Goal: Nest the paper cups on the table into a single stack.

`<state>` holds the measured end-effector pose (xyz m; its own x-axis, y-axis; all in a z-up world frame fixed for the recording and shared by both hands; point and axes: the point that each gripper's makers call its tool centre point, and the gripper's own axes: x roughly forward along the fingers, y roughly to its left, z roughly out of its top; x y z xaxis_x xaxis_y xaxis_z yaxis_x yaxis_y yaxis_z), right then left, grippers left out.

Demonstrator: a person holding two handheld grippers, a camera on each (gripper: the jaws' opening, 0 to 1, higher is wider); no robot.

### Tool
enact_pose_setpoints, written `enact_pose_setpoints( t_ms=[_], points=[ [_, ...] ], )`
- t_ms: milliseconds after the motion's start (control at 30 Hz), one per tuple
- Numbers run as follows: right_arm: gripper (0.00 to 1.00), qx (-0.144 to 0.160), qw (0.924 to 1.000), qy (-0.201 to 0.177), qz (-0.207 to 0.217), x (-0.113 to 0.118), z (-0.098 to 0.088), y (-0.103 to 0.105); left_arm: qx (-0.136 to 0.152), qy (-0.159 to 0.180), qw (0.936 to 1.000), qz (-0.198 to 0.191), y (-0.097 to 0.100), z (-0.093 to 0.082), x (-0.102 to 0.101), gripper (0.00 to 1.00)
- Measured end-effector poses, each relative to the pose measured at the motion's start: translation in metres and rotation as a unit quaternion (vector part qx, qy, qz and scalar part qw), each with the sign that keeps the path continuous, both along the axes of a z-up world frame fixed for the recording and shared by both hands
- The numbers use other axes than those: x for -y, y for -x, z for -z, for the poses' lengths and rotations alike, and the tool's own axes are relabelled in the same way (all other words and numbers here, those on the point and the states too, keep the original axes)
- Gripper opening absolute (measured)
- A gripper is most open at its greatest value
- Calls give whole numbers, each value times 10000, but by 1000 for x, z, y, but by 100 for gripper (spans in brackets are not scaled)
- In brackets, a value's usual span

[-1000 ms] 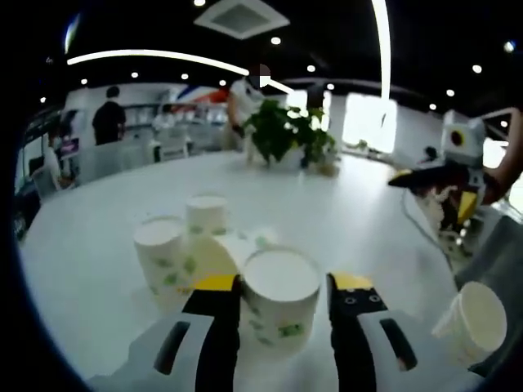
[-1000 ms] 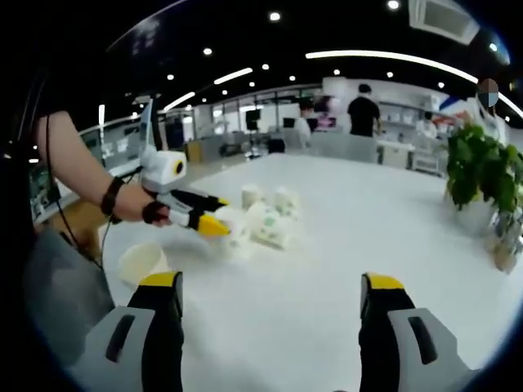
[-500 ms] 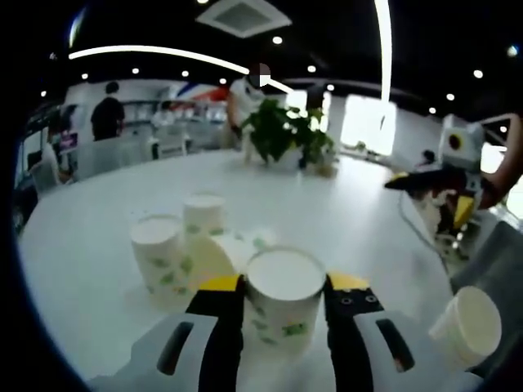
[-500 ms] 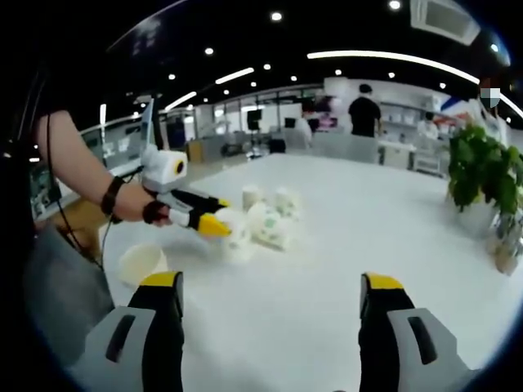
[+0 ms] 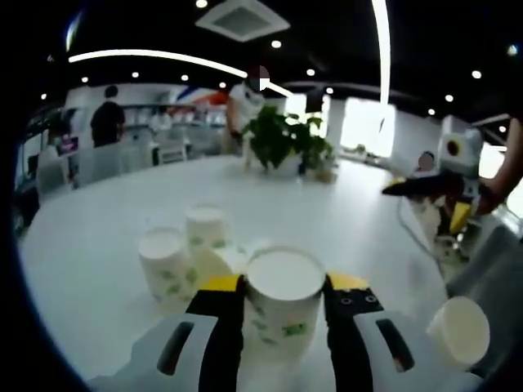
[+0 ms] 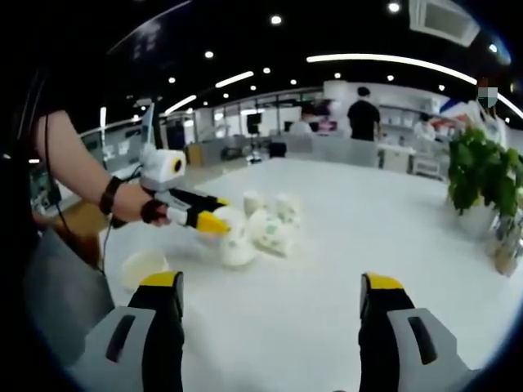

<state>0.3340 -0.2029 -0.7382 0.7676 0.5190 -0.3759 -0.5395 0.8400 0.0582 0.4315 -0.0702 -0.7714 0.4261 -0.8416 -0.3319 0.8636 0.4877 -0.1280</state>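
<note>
Between left gripper [image 5: 282, 287] jaws, paper cup [image 5: 282, 304], base apparently hidden.

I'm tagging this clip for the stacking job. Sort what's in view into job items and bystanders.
Job items:
- gripped cup, upside down in the left gripper
- two upright inverted cups behind it
- tipped cup lying between them
- open cup at the table edge
- right gripper, open, holding nothing

Bystanders:
- potted plant
- white table
- people in the background

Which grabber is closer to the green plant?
Right. The right gripper hangs open with the plant off to its side; the left gripper, clamping a cup, sits across the table.
</note>
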Motion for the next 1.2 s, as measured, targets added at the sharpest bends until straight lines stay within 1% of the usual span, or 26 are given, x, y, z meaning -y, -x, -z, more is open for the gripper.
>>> enact_pose_setpoints(
  t_ms=[133,467,633,833,1000,1200],
  points=[
    [87,36,10000,-9,2,-2,-3,3,47,46,10000,-4,2,-10,-1,36],
    [87,105,9999,-55,14,-8,-13,11,106,120,9999,-21,8,-26,-5,36],
    [87,136,9999,-83,24,-12,-17,15,163,177,9997,25,16,-39,-5,36],
    [87,189,9998,-111,5,-19,-25,20,205,224,9995,44,25,-48,-9,36],
    [87,222,9997,-116,-29,-26,-28,23,253,253,9993,65,33,-56,-10,36],
    [87,246,9995,-147,-92,-35,-31,25,287,391,9988,30,39,-71,-13,36]
  ],
)
